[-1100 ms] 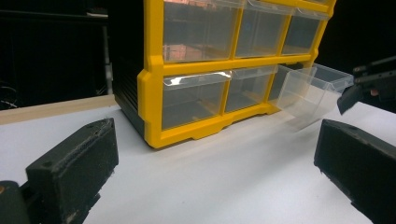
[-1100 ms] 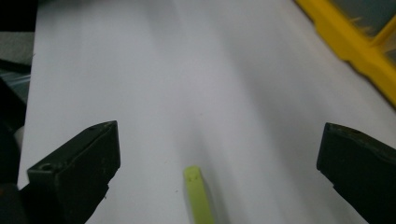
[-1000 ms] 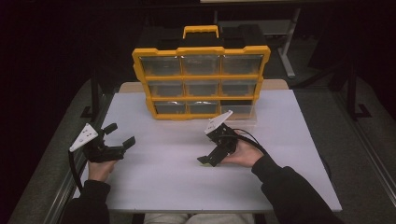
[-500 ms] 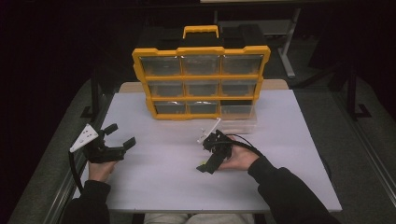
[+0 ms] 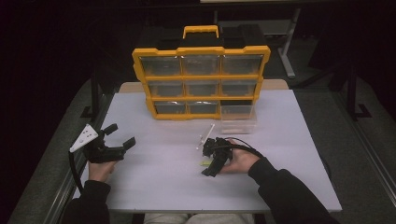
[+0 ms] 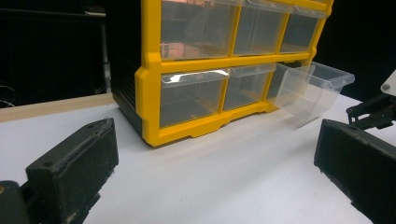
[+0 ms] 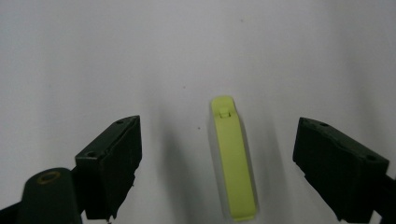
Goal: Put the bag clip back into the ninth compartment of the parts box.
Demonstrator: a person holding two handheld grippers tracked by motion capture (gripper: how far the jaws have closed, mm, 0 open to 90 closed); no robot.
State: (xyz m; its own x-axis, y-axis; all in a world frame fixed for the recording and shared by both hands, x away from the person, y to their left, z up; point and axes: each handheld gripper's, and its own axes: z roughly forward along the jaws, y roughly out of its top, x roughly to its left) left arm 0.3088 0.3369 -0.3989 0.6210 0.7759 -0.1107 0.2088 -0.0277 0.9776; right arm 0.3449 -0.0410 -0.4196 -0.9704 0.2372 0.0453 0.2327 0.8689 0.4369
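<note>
At the left of the high view, the left hand-held gripper (image 5: pixel 120 141) rests low over the white tabletop (image 5: pixel 159 196), its jaws spread wide with nothing between them. In the left gripper view the two black jaws frame bare tabletop, and beyond them stands the yellow drawer organizer (image 6: pixel 154 107) with its clear drawers. This hand looks to be waiting and has no part in the present step.

Moving right, the organizer (image 5: pixel 201 81) stands upright at the far edge of the tabletop, and its bottom-right drawer (image 5: pixel 238 119) is pulled out toward the person, seemingly ready to receive something.

Further right, the right hand-held gripper (image 5: pixel 211 161) points down at the tabletop in front of that drawer. Its jaws have just been closing but stand fairly wide, and they straddle a small yellow-green piece (image 7: pixel 232 156) that lies flat on the tabletop, a little nearer the right-hand jaw in the right gripper view. Neither pad touches it yet. In the high view the piece (image 5: pixel 205 163) peeks out just beside the jaws.

The step in hand appears to be the pick-up of this piece. The next move likely calls for closing the jaws squarely across its narrow sides, low enough to catch so flat a thing, then lifting it toward the open drawer.
</note>
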